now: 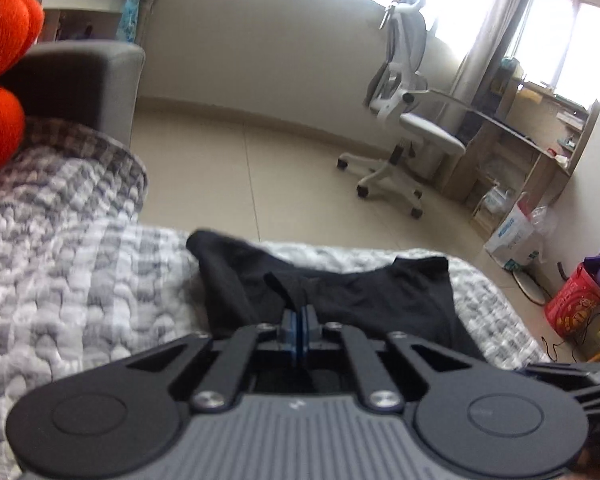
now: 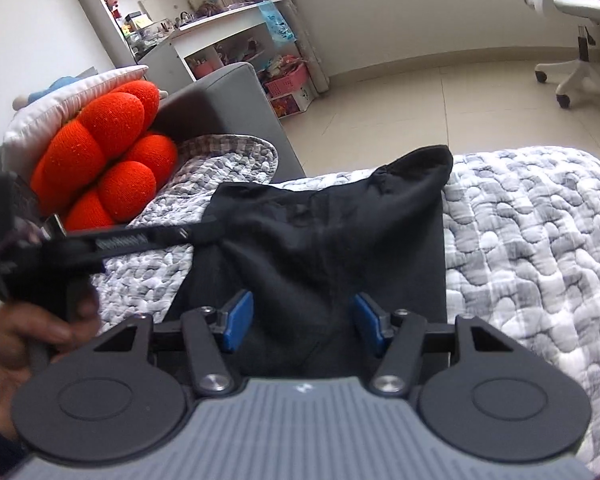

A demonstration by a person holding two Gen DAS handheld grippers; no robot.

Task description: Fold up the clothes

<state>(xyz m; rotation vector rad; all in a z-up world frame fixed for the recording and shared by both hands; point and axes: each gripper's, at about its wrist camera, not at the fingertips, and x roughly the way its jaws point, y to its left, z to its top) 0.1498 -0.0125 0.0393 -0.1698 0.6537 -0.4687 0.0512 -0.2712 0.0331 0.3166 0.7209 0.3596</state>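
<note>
A black garment (image 1: 340, 292) (image 2: 324, 232) lies partly bunched on a grey-and-white quilt (image 1: 80, 280) (image 2: 532, 240). My left gripper (image 1: 300, 314) is shut, its blue pads pressed together on a raised fold of the black fabric. In the right wrist view the left gripper (image 2: 210, 231) comes in from the left, held by a hand (image 2: 16, 336), and its tip meets the garment's left edge. My right gripper (image 2: 304, 314) is open, with its blue pads (image 2: 240, 316) spread wide just above the garment's near part and nothing between them.
An orange puffy cushion (image 2: 108, 148) and a white pillow (image 2: 60, 100) lean on a grey sofa arm (image 2: 228, 96) at the left. Beyond the quilt's far edge is tiled floor (image 1: 260, 152) with a white office chair (image 1: 408, 120), a desk (image 1: 532, 136) and a shelf unit (image 2: 204, 32).
</note>
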